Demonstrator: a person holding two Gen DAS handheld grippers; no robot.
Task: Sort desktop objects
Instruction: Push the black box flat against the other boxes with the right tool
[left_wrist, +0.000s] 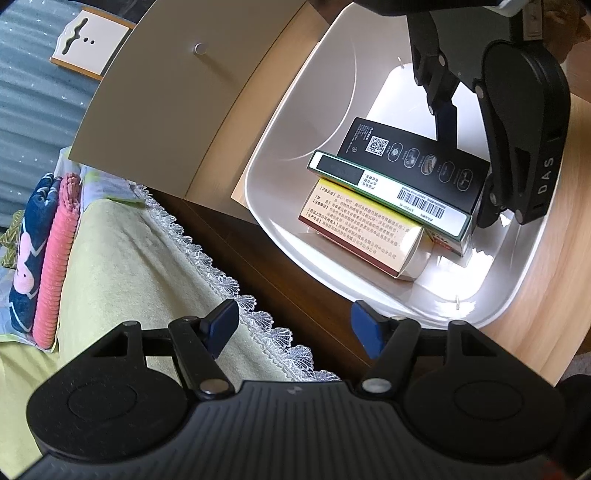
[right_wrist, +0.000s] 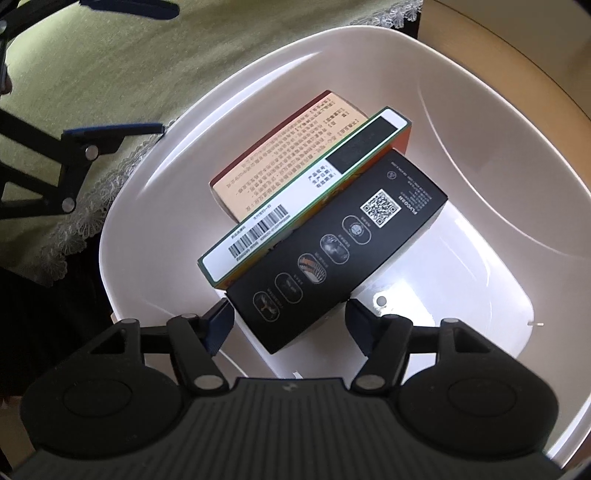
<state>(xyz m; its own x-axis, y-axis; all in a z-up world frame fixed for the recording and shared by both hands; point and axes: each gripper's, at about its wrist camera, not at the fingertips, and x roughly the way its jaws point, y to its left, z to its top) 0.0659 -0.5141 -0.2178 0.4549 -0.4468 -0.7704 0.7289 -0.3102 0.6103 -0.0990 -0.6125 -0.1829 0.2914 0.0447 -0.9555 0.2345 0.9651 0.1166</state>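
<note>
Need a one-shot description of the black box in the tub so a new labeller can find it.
Start at the white plastic tub on the wooden tabletop; three cartons are piled inside. The black box lies nearest the right tool, its end between the open fingers, beside a green-edged white carton with a barcode. It is the only dark one, with a QR code and a row of oval icons.

**Black grippers with blue-tipped fingers**

The left gripper (left_wrist: 293, 328) is matte black: a ribbed central housing flanked by two rounded lobes, each with a shallow circular recess. Thin black linkage bars with triangular cut-outs run forward, pinned by silver rivets, and end in dark blue pads (left_wrist: 223, 326). The right gripper (right_wrist: 288, 325) has the same build. From the left wrist view, its side shows white "DAS" lettering running up a black teardrop-shaped lobe.
</note>
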